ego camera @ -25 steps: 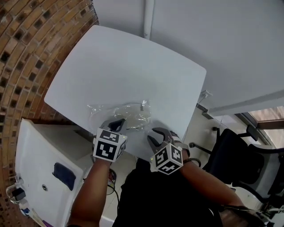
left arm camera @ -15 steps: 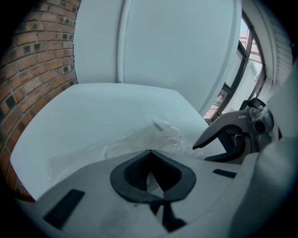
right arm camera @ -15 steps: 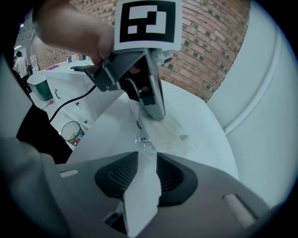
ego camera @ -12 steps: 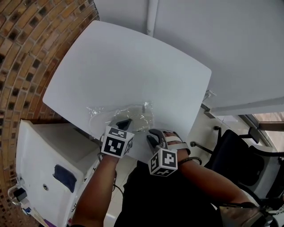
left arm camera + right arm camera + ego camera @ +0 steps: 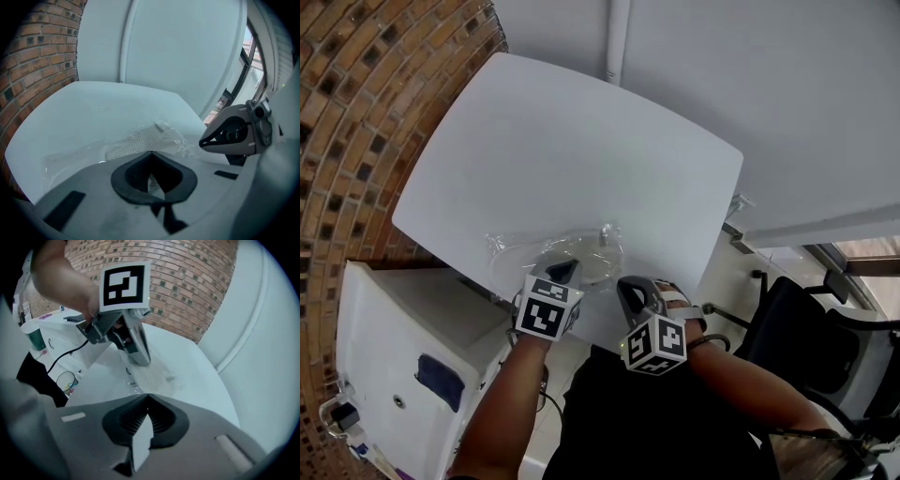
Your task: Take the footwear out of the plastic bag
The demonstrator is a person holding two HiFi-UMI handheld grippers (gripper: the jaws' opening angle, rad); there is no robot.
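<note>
While the right gripper [image 5: 630,287], its jaws just closed with nothing seen between them, is held at the table's [image 5: 581,141] near edge, the nearer left gripper [image 5: 565,272], jaws together, is set on the clear plastic bag [image 5: 508,251], inside which the white slipper [image 5: 577,257] is laid crosswise just ahead, and no writing can be read.

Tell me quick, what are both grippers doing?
Left gripper: closed, tips at clear crinkled plastic bag; grip unclear.
Right gripper: closed; hold unclear.
</note>
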